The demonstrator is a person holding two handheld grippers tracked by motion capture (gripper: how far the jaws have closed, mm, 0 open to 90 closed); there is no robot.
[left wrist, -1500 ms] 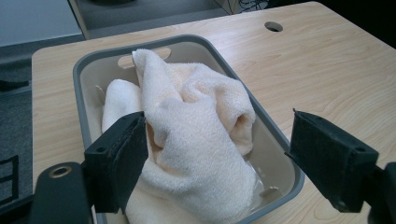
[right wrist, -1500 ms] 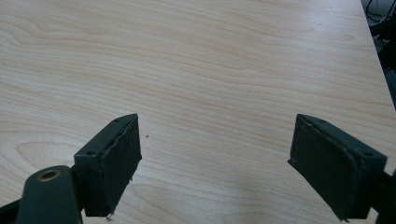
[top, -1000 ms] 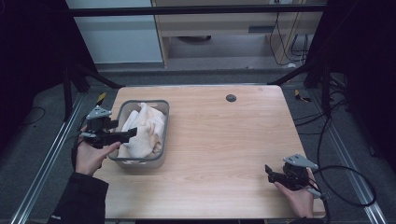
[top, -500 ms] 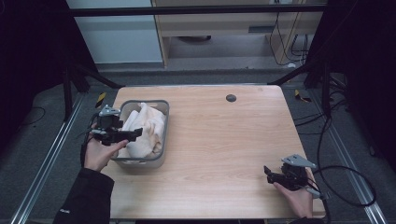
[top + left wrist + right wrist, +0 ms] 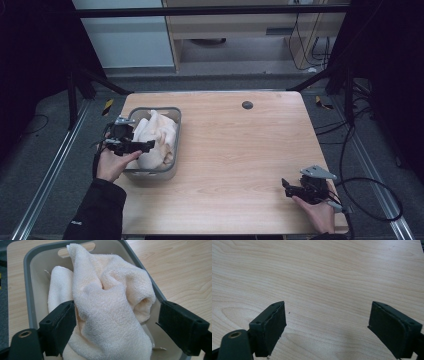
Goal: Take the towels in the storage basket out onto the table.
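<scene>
A crumpled cream towel (image 5: 159,136) (image 5: 110,302) lies heaped in a grey plastic bin (image 5: 178,131) (image 5: 28,280) at the table's left side. My left gripper (image 5: 146,146) (image 5: 116,327) reaches into the bin from its left rim, low over the towel. Its jaws have just been opening and stand wide apart around a fold of the towel. The left pad (image 5: 62,325) brushes the cloth and the right pad (image 5: 180,327) is clear of it. My right gripper (image 5: 286,186) (image 5: 327,327) rests open near the table's front right corner, with bare wood between its pads.
The wooden table (image 5: 240,150) has a small dark round hole (image 5: 247,105) near its far edge. A black cable (image 5: 372,200) trails off the right gripper past the table's right edge. Dark frame posts stand at both sides.
My left gripper has moved right and down from the bin's left rim to the towel inside. The right gripper has stayed put.
</scene>
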